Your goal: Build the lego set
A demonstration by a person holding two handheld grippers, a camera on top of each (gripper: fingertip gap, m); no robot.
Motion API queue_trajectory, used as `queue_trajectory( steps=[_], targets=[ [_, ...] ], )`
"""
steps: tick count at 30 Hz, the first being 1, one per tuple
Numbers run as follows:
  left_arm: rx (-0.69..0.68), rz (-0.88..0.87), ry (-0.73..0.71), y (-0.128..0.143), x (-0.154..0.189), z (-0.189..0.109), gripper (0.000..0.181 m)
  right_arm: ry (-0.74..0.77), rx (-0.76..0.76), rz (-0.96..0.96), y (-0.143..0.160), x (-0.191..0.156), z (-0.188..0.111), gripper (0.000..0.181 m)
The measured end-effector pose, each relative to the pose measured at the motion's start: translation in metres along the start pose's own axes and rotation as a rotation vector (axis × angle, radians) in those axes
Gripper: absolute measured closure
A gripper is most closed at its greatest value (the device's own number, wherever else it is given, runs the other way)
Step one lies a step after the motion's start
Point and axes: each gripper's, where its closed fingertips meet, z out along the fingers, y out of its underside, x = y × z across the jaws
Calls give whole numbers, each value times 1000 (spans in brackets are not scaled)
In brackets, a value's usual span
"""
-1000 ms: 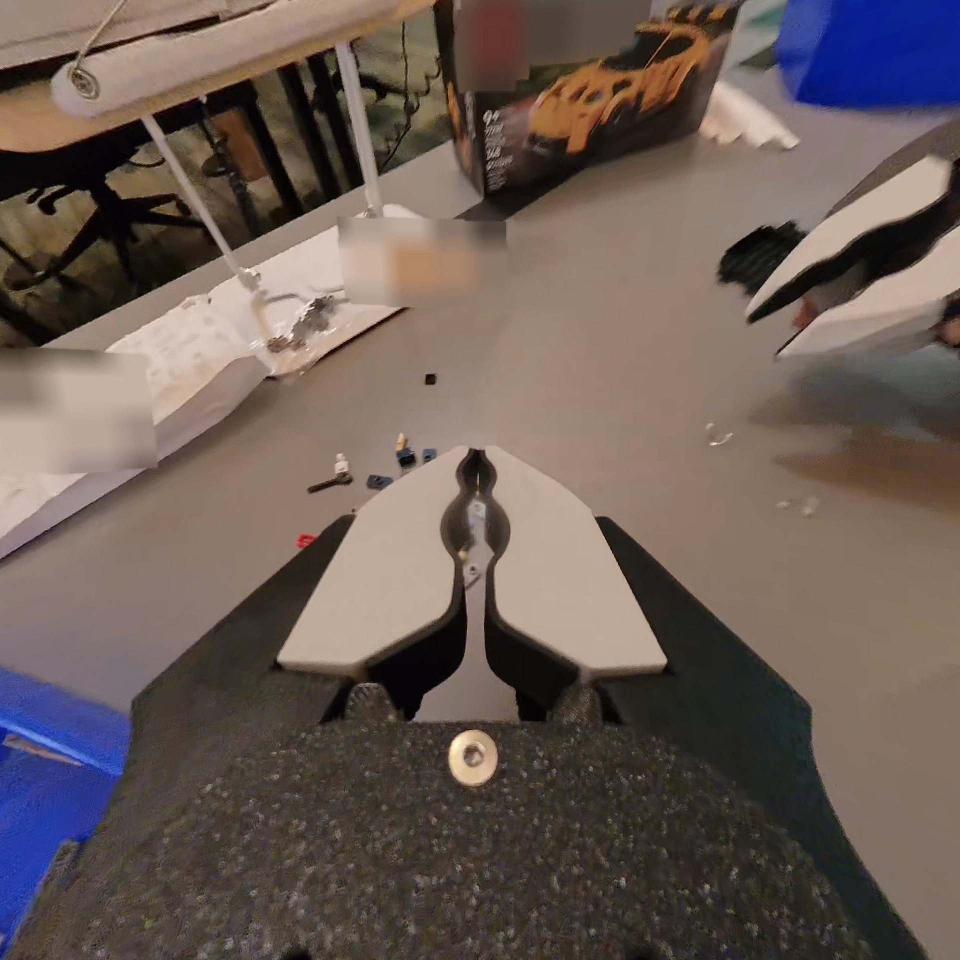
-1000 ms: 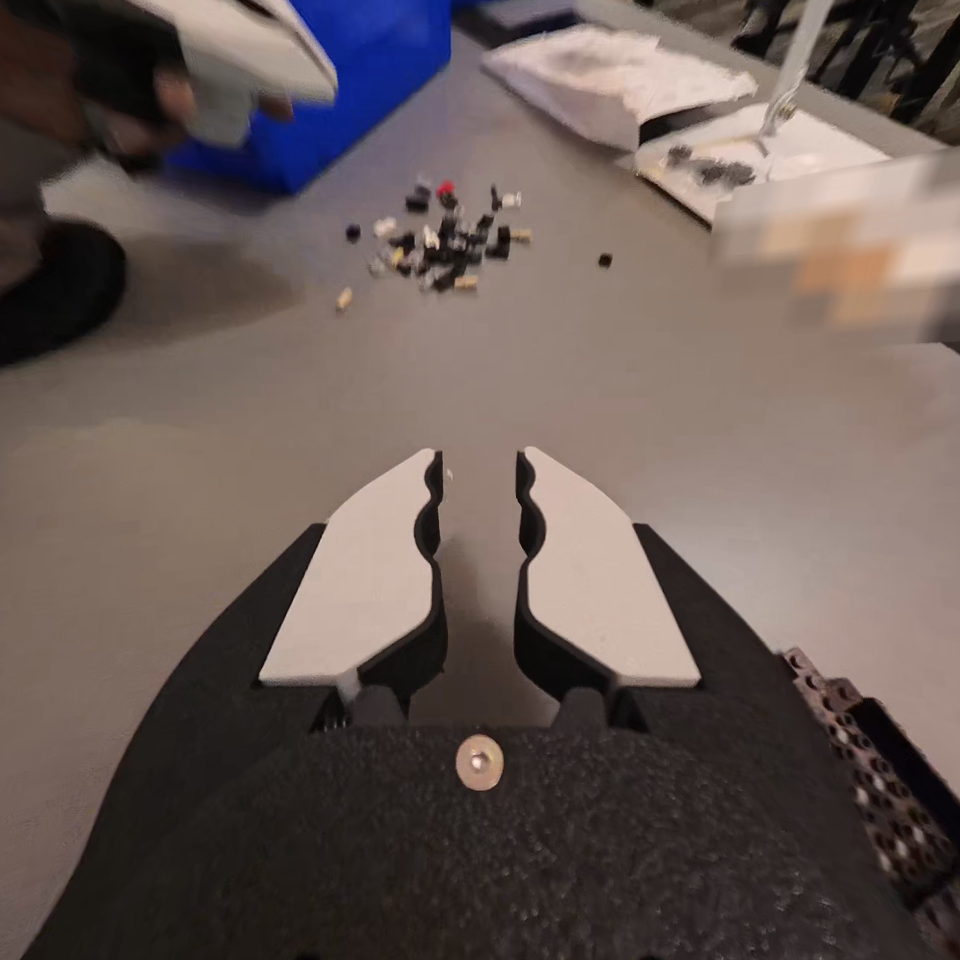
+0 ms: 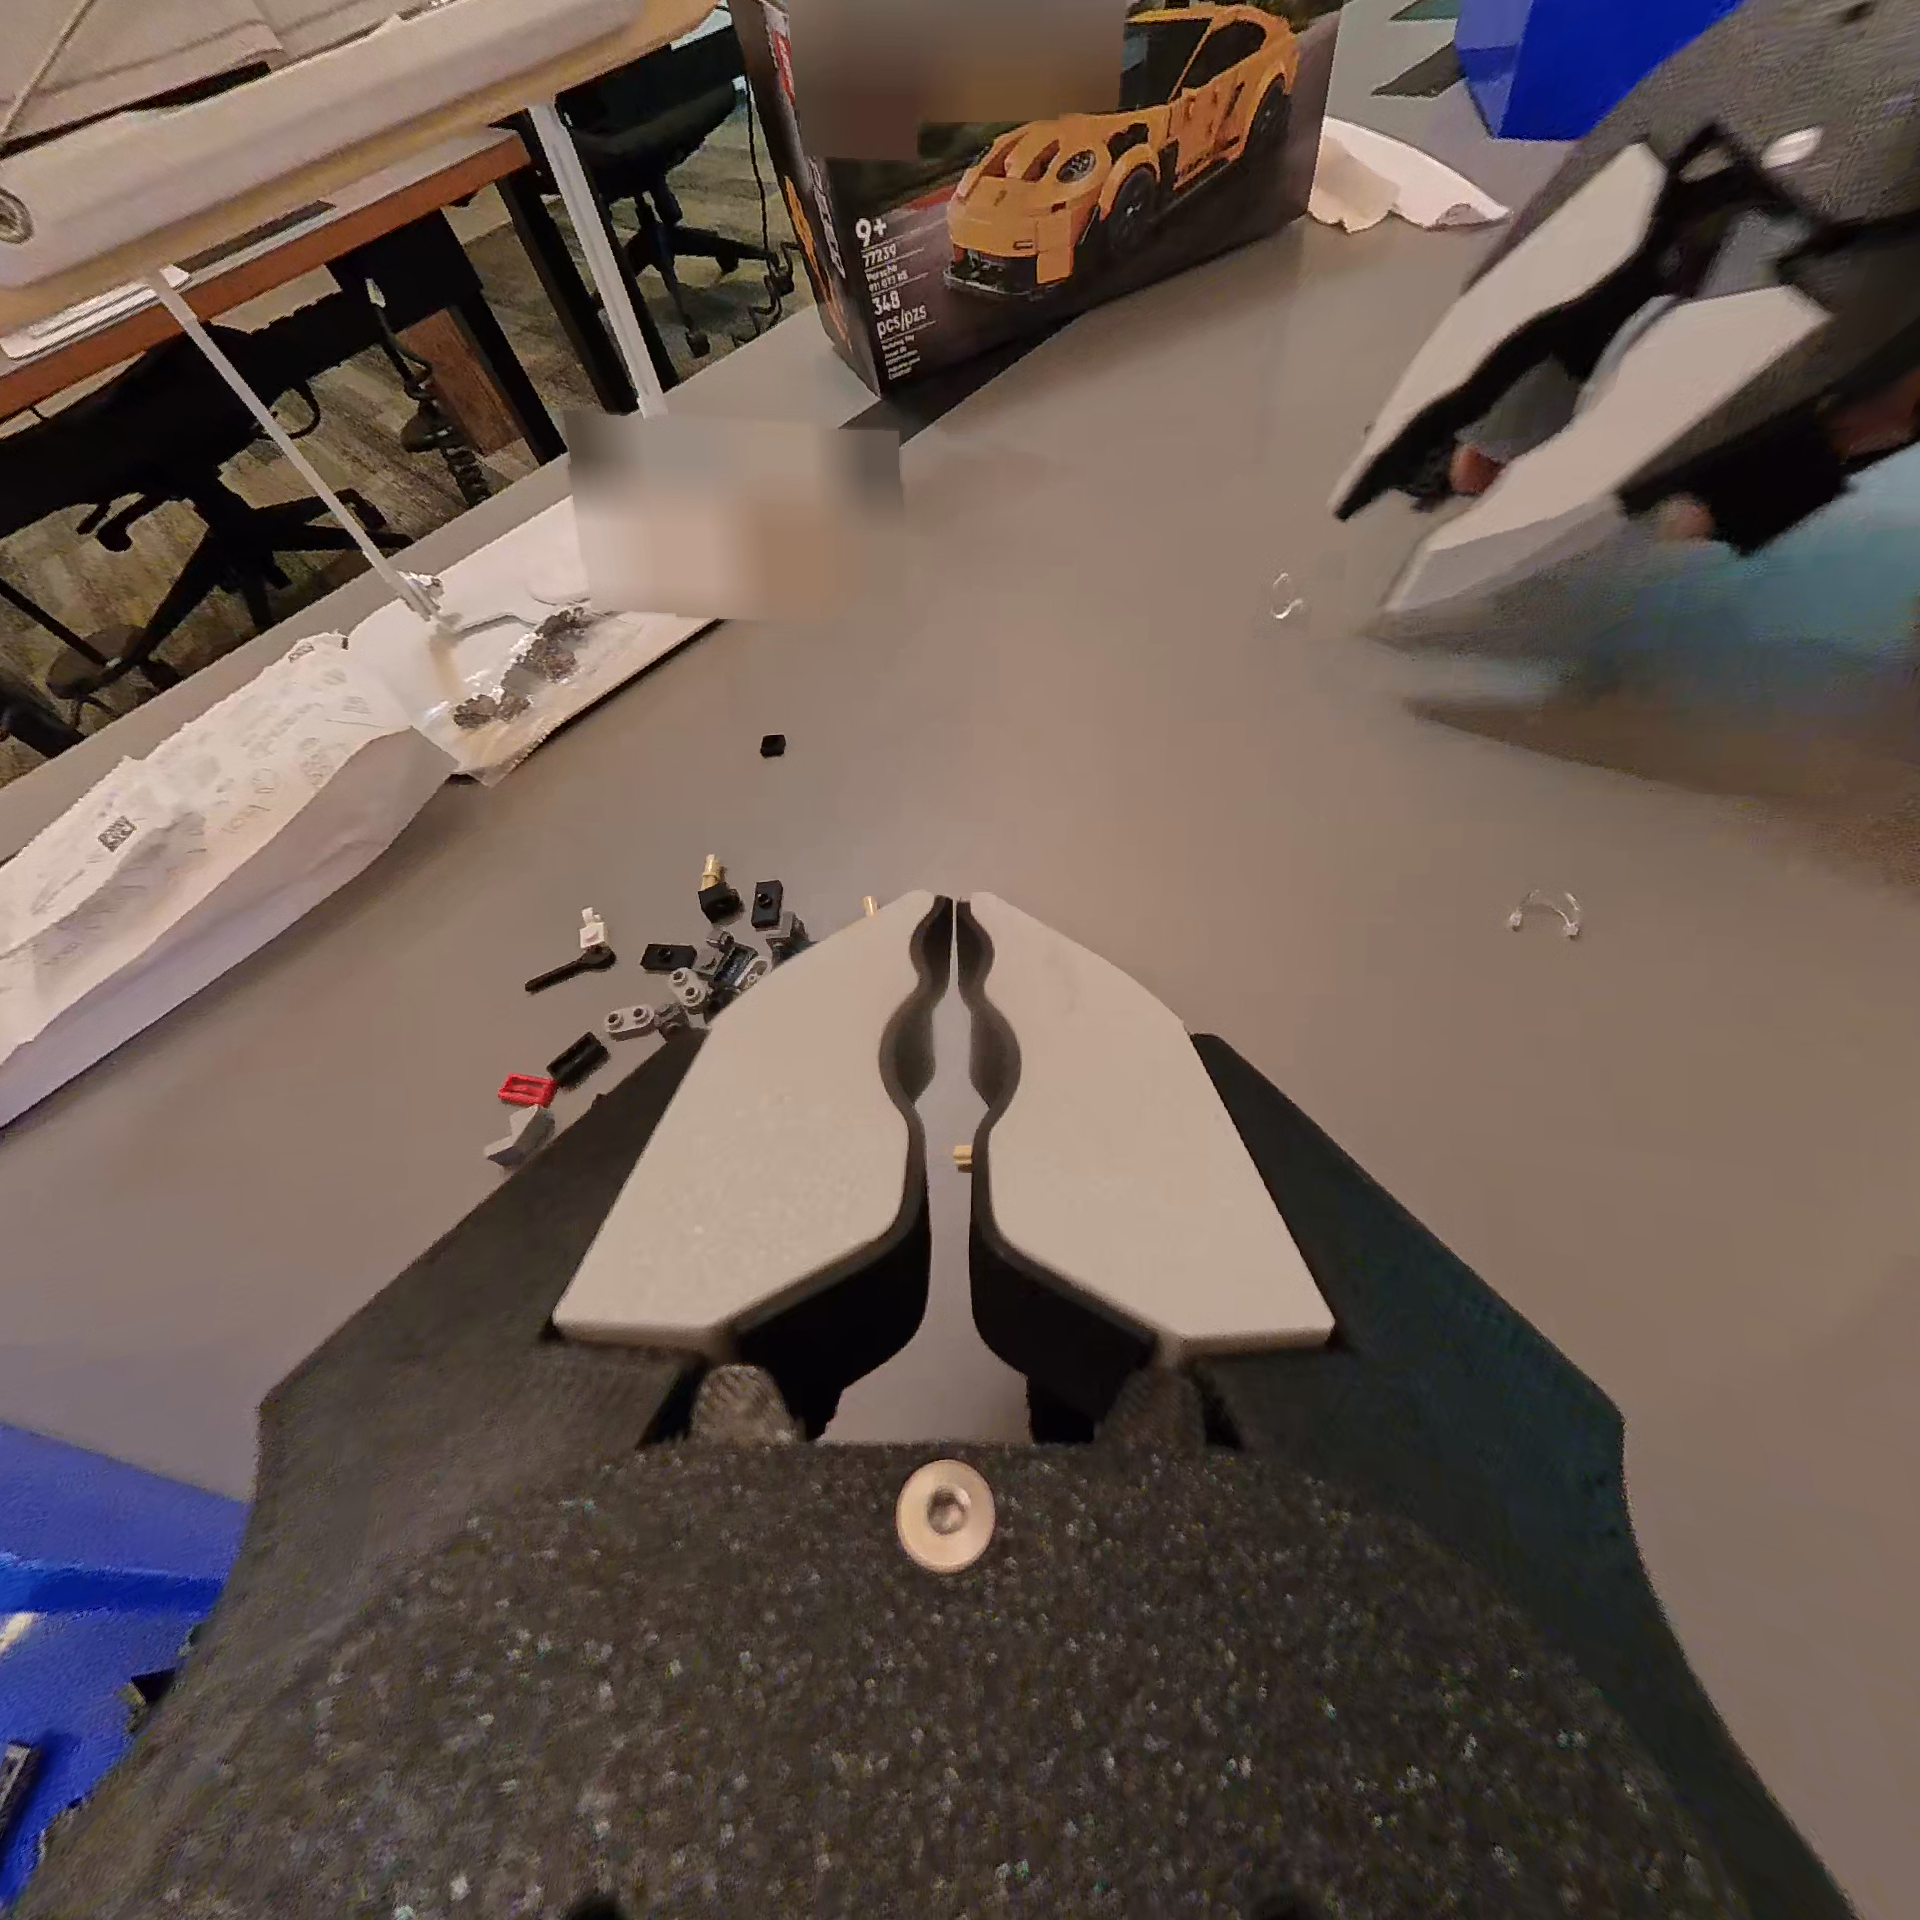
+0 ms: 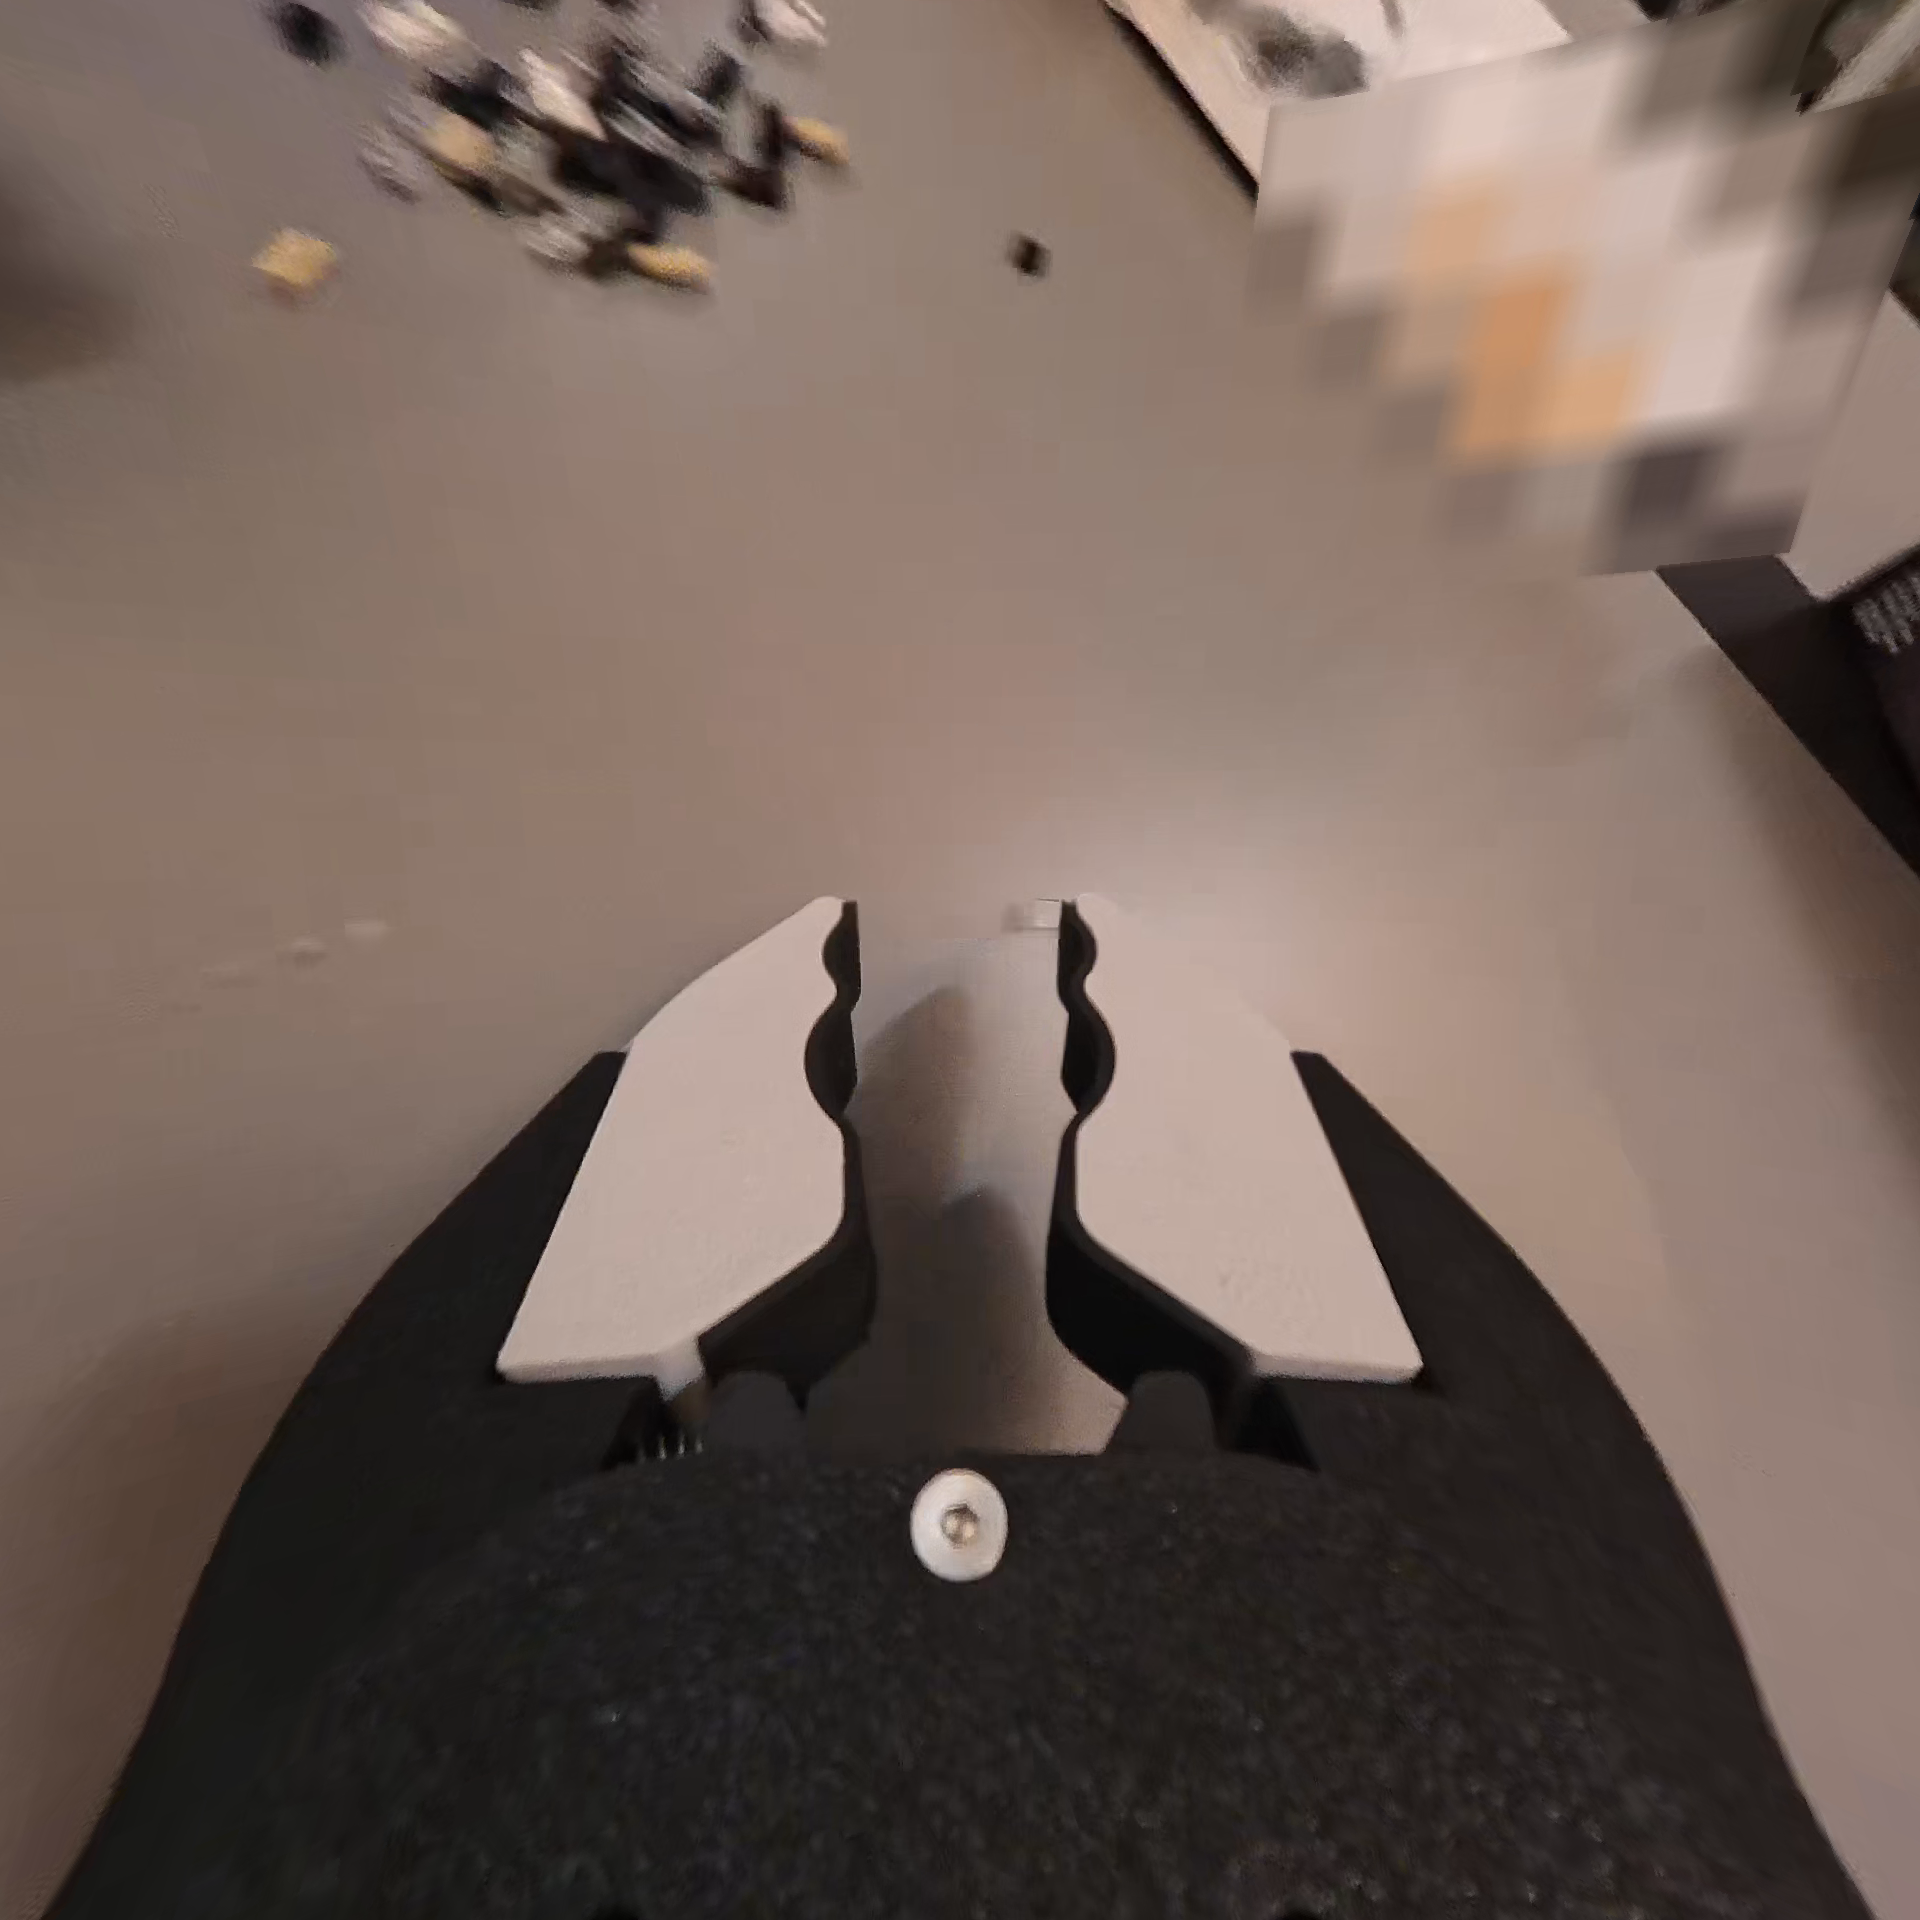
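One grey table [image 3: 1143, 665] carries everything. One box [image 3: 1049, 208] stands upright at its far side, black with a yellow car pictured and printed writing on it. Paper bags [image 3: 187, 862] and an open booklet [image 3: 613, 665] lie along the left edge. Two blue bins show at the frame edges, one lower left [image 3: 94, 1558], one upper right [image 3: 1558, 62].

Two grippers are in view. The left gripper [image 3: 953, 902] has its tips pressed together, holding nothing visible. The right gripper [image 4: 961, 914] has its fingers parted with bare table between them; a small clear piece [image 4: 1032, 914] sits by its right tip.

One pile of loose bricks [image 3: 675, 987], over a dozen black, grey, tan and one red, lies just left of the left gripper. One black piece [image 3: 772, 744] sits apart. Two clear curved pieces [image 3: 1545, 910] [image 3: 1286, 597] lie right.
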Motion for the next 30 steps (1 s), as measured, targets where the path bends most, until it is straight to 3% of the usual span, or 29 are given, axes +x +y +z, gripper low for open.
queue_trajectory(
  steps=[3, 6, 10, 14, 17, 21, 27, 30],
  targets=[
    [30, -22, -5, -5, -1, -1, 181, -173, 96, 21, -13, -58, -19, 149],
    [77, -46, -62, -12, -7, -4, 181, -213, 89, 46, -10, -94, -17, 149],
    [138, -68, -143, -21, -17, -11, 181, -195, 21, 35, -1, -109, -3, 150],
    [200, -90, -200, -30, -27, -21, 181, -212, -14, 60, 0, -115, 3, 163],
    [209, -95, -204, -31, -29, -22, 181, -184, -46, 42, 3, -111, 5, 179],
    [210, -90, -191, -31, -27, -22, 181, -156, -54, 40, 5, -99, 5, 181],
    [209, -82, -169, -32, -23, -22, 181, 57, -66, 82, 11, -9, -2, 181],
    [200, -65, -149, -31, -20, -20, 181, 90, -76, 113, 17, 18, 3, 181]
  ],
)
